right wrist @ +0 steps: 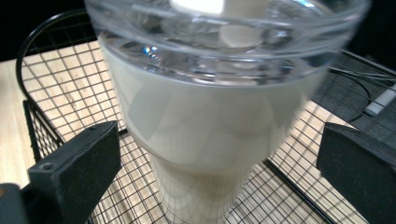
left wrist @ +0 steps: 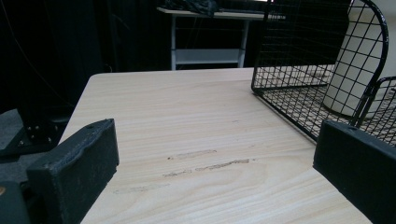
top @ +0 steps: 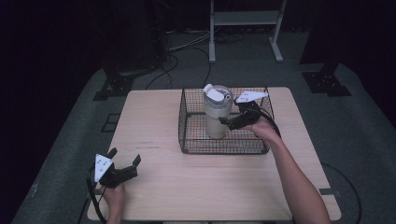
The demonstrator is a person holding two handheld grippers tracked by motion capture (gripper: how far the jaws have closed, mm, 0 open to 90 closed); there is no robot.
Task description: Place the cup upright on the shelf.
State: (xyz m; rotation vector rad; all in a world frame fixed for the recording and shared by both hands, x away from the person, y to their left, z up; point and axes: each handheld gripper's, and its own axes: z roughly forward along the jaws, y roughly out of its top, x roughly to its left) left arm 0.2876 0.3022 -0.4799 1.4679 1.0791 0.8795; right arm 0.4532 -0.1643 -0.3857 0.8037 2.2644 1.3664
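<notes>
Two black two-jaw grippers are at work over the pale wooden table (top: 159,121), and only one of them is engaged; the right gripper (top: 229,122) reaches into the black wire-mesh basket (top: 187,109) at the far middle of the table, while the left gripper (top: 125,168) rests low at the near left corner, well apart from the basket; I judge it is parked there so that it stays out of the way. The cream-coloured tall tumbler with a clear plastic lid (top: 216,109) stands upright on the mesh floor inside the basket, towards its left half; the basket's walls hold it in, so the sensible approach is from above and from the side, which is how the right hand comes in over the right rim.

In the right gripper view the tumbler (right wrist: 205,121) sits squarely between the two jaws, close to the camera, its clear lid at the top of the view and its narrower base on the mesh below; the jaws stand wide apart with a gap on either side of the body, so they grip nothing yet, and appear lined up to close on the tumbler's lower body. In the left gripper view the jaws are likewise spread wide with bare table (left wrist: 196,121) between them; the basket (left wrist: 299,51) and the tumbler (left wrist: 355,70) lie ahead and to the right.
</notes>
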